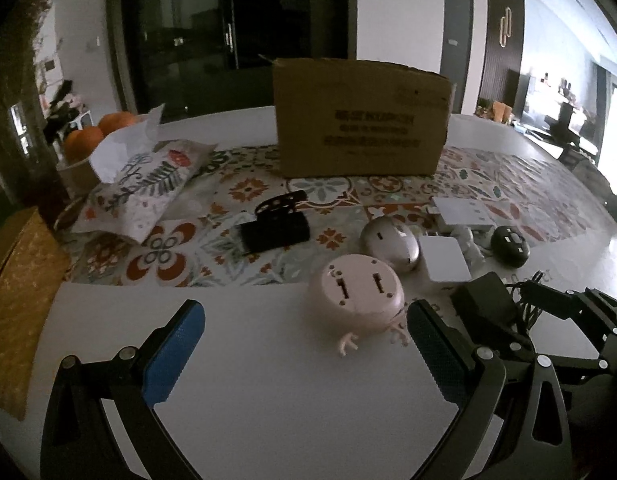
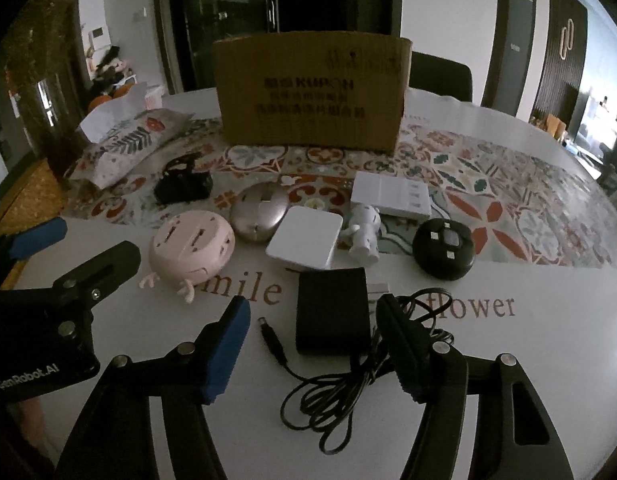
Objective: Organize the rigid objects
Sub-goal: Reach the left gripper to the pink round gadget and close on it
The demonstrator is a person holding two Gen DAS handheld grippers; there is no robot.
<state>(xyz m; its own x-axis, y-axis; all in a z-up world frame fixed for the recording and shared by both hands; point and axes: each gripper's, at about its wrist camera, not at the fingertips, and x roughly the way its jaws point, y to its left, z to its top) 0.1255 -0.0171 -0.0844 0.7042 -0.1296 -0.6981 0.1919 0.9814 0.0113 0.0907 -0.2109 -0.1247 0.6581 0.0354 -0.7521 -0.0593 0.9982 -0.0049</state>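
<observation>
Black power adapter lies flat on the white table (cord loosely tangled beside it).

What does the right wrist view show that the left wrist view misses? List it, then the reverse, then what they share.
Only the right wrist view: the adapter's barrel plug, its coiled cable and the printed word "flower", with the right gripper open astride the black power adapter.
Only the left wrist view: the left gripper, open beside the pink round gadget.
Both: cardboard box, silver mouse, tissue pack.
</observation>
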